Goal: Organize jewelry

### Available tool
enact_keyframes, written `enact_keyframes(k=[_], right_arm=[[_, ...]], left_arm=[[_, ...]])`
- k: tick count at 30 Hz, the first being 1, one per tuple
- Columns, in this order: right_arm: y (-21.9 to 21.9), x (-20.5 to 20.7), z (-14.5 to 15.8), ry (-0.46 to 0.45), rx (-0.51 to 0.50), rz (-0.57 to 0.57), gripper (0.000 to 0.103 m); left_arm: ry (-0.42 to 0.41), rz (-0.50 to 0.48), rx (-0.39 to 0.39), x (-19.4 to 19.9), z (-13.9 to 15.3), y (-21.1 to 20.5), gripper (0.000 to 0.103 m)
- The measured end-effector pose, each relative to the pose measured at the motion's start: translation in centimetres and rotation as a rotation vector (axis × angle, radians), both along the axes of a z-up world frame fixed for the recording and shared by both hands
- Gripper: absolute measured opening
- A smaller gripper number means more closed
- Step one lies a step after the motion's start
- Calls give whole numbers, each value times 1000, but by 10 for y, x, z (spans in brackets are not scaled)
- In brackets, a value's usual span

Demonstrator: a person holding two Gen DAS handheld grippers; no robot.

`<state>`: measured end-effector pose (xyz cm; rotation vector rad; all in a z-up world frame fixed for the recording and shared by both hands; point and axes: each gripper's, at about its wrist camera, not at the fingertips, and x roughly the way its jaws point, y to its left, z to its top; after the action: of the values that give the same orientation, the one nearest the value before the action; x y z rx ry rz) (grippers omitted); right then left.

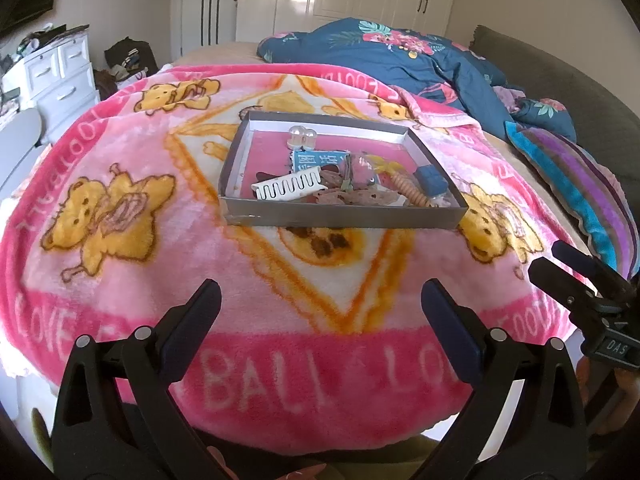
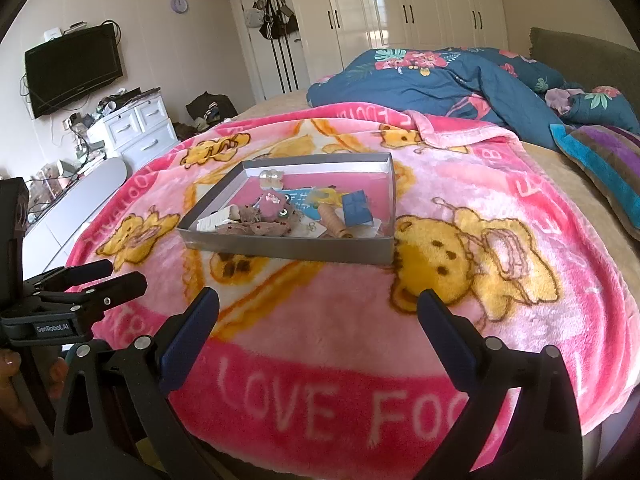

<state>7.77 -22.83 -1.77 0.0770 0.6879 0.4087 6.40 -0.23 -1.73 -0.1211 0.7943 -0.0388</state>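
Observation:
A shallow grey box [image 1: 256,216] [image 2: 280,250] with a pink floor sits on the pink bear blanket [image 1: 120,280] [image 2: 320,340]. It holds a pile of jewelry and hair pieces: a white comb clip [image 1: 286,188] [image 2: 218,218], a blue ring box [image 1: 430,179] [image 2: 357,208], a pink round piece [image 2: 272,205], an orange spiral piece [image 1: 408,191] [image 2: 335,222] and clear beads [image 1: 302,136]. My left gripper [image 1: 320,304] is open and empty, well short of the box. My right gripper [image 2: 318,308] is open and empty too; it also shows at the right edge of the left wrist view [image 1: 560,268].
A blue floral quilt [image 1: 400,56] [image 2: 460,76] and a striped pillow [image 1: 580,184] [image 2: 604,164] lie at the back right. A white dresser [image 2: 136,124], a wall TV [image 2: 74,66] and clutter stand on the left. White wardrobes [image 2: 400,0] line the far wall.

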Motion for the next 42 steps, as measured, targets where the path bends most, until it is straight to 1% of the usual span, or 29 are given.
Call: enact_keyframes(k=[38,42], right_arm=[[2,0,0,2,-7,2,99],[5,0,1,3,-12,-1,99]], left_arm=[[7,2,8,0,1,0,94],[14,6,12,-3,-1,8,94]])
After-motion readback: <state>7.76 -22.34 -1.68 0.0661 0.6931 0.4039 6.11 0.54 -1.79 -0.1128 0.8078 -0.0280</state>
